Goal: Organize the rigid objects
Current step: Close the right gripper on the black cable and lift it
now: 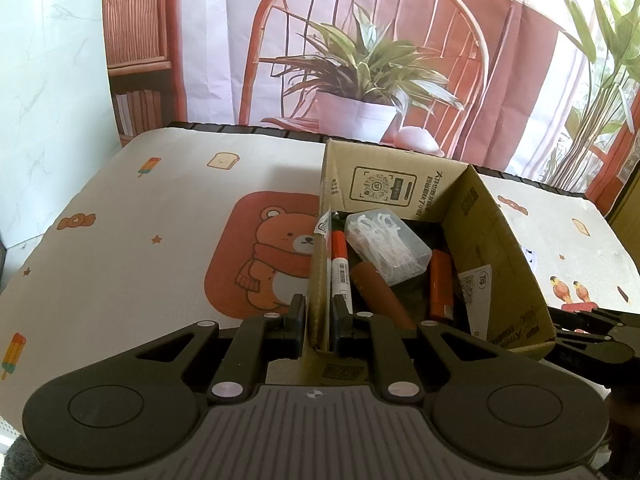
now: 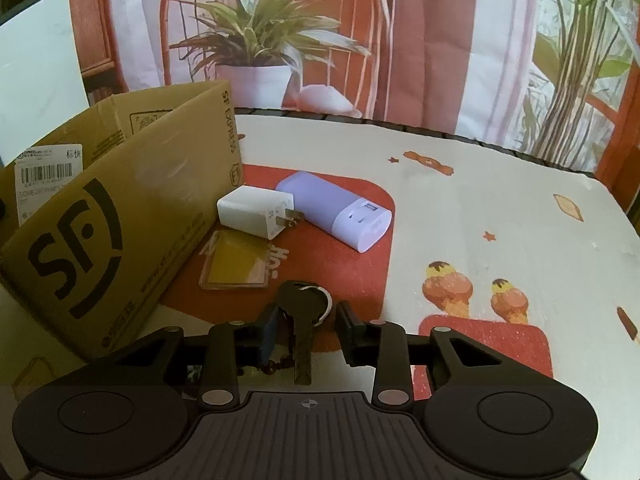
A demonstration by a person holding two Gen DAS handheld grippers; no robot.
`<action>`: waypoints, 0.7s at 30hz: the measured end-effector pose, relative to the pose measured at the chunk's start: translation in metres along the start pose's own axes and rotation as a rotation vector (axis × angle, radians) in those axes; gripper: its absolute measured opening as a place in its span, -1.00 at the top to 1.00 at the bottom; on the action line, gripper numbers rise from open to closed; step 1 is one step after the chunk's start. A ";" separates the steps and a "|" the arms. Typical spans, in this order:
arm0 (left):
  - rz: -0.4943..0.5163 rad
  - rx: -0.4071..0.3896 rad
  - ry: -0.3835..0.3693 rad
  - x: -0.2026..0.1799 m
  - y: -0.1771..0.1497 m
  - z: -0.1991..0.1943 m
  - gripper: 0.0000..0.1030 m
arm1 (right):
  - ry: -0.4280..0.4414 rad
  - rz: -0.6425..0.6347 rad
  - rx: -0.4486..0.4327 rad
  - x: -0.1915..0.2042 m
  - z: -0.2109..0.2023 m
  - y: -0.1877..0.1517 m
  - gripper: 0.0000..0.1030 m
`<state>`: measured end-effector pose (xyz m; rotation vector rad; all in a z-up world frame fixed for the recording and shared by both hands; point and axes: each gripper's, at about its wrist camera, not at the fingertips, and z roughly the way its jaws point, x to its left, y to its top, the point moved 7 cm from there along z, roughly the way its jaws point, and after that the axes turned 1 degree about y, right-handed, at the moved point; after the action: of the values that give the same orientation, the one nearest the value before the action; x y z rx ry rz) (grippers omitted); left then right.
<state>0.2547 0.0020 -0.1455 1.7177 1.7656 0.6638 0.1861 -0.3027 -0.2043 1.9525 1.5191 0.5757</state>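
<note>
Keys between the right jaws, cardboard box held steady by the left.

Left gripper (image 1: 316, 316) is clamped narrow on the near wall of the cardboard box (image 1: 496, 240). Right gripper (image 2: 306, 326) stands partly wide around the key bunch (image 2: 302, 320), just right of the box; pads not pressing. Charger (image 2: 256, 214), power bank (image 2: 340, 210) and card case (image 2: 234, 266) lie beside the box. Risk: flat keys may slip or dangle by the ring if pinched off-centre.
</note>
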 end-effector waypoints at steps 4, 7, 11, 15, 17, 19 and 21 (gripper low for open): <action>0.000 0.000 0.000 0.000 0.000 -0.001 0.71 | -0.001 -0.012 -0.005 0.001 0.003 0.002 0.37; 0.000 0.000 0.000 0.000 0.000 -0.001 0.71 | -0.003 -0.015 -0.007 0.001 0.004 0.003 0.47; 0.000 0.000 0.000 0.000 0.000 -0.001 0.71 | 0.010 0.007 -0.029 0.001 -0.002 0.005 0.54; 0.001 0.001 0.000 0.000 0.000 -0.001 0.71 | 0.031 0.009 -0.074 0.004 -0.014 0.011 0.83; 0.001 0.000 0.000 0.000 0.000 -0.001 0.71 | 0.035 0.010 -0.074 0.004 -0.016 0.012 0.83; 0.002 0.000 0.000 0.000 0.000 -0.001 0.71 | 0.036 0.014 -0.070 0.004 -0.017 0.011 0.83; 0.000 0.001 -0.001 0.001 0.000 -0.002 0.71 | 0.034 0.021 -0.065 0.003 -0.016 0.009 0.83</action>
<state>0.2536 0.0028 -0.1446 1.7185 1.7655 0.6619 0.1824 -0.2980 -0.1863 1.9199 1.4837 0.6626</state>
